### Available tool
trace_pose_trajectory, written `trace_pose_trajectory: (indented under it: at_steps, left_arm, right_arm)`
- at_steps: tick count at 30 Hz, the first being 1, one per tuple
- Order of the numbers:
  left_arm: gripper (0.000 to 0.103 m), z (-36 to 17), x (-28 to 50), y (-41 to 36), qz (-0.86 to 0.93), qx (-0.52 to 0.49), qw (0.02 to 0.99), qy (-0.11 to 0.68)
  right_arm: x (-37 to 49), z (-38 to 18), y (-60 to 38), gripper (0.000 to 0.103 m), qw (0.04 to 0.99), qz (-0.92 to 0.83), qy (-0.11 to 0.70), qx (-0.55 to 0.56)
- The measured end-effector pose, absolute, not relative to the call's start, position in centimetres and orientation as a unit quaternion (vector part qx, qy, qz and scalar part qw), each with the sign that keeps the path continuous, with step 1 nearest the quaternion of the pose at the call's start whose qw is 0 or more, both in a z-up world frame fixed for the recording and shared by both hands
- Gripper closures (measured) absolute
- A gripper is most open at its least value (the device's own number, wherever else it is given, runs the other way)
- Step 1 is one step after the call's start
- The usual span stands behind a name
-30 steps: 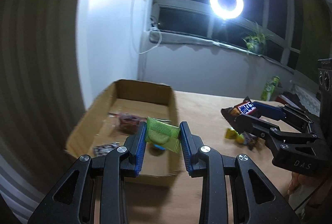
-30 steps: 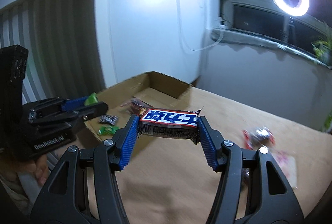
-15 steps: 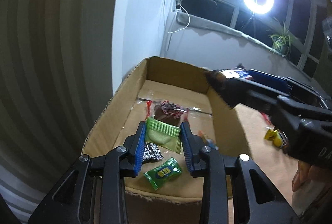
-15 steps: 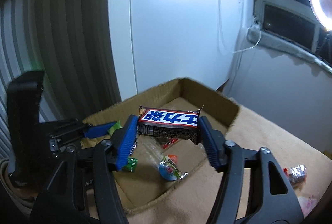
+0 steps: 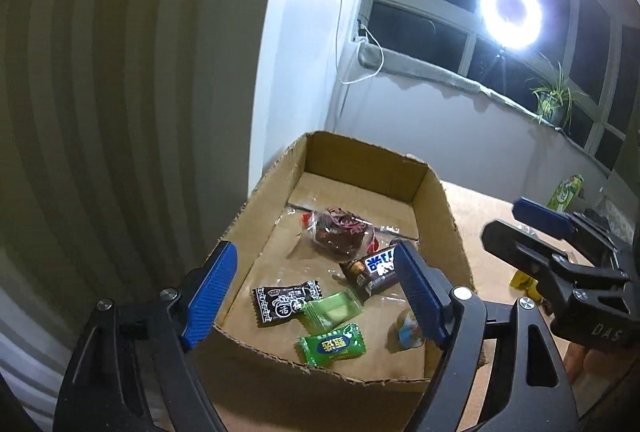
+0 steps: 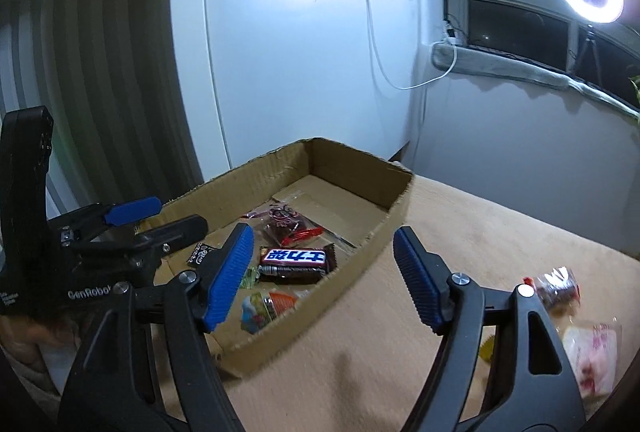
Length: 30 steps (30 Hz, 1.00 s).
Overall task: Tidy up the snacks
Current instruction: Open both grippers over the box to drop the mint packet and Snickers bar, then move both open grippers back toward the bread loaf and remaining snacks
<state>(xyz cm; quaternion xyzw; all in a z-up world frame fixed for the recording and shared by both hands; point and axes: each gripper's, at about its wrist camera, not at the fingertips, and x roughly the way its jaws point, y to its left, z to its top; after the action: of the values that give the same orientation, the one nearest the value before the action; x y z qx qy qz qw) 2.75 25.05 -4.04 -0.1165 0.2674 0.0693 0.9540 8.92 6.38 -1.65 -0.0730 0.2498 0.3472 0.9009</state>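
Snacks lie loose on the floor of the shallow brown cardboard box (image 5: pixel 438 216) in front of you. Your left gripper (image 5: pixel 312 292) hangs over the box's near end; its blue-padded jaws have just been opening and now stand wide, with nothing pressed between them. Below it lies the pale green square-wrapped sweet (image 5: pixel 334 311), touching the black wrapped candy with white print (image 5: pixel 285 301), and nearer the front wall is the bright green wrapped candy (image 5: pixel 333 344).

Your right gripper (image 6: pixel 324 272) is over the box's right wall, its jaws also just opened and wide, gripping nothing. The dark brown chocolate bar with the blue-and-white label (image 6: pixel 296 262) rests on the box floor beyond its left pad, clear of both pads. Behind the bar sits the clear bag of dark red-brown snack (image 6: pixel 286 222); in front of it lies the small white, blue and orange packet (image 6: pixel 264 308).

Outside the box, on the tan table (image 6: pixel 480 232), a clear packet with a dark snack (image 6: pixel 556 288) and a pale pink packet (image 6: pixel 592 356) lie well apart from the box.
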Motion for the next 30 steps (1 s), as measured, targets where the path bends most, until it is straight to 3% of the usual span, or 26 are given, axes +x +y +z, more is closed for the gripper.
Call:
trace_pose_trajectory:
  at_steps: [16,30]
  left_arm:
    - [0.023,-2.5,1.7,20.4,0.058,-0.080,0.958,0.268]
    - [0.022,-2.6,3.5,11.4,-0.026,-0.043,0.954,0.295]
  right_arm:
    - [6.7,-2.4,-0.7,0.024,0.915,0.314,0.251,-0.040]
    - [8.6,-5.2,-16.0,0.024,0.943,0.172,0.285,-0.007]
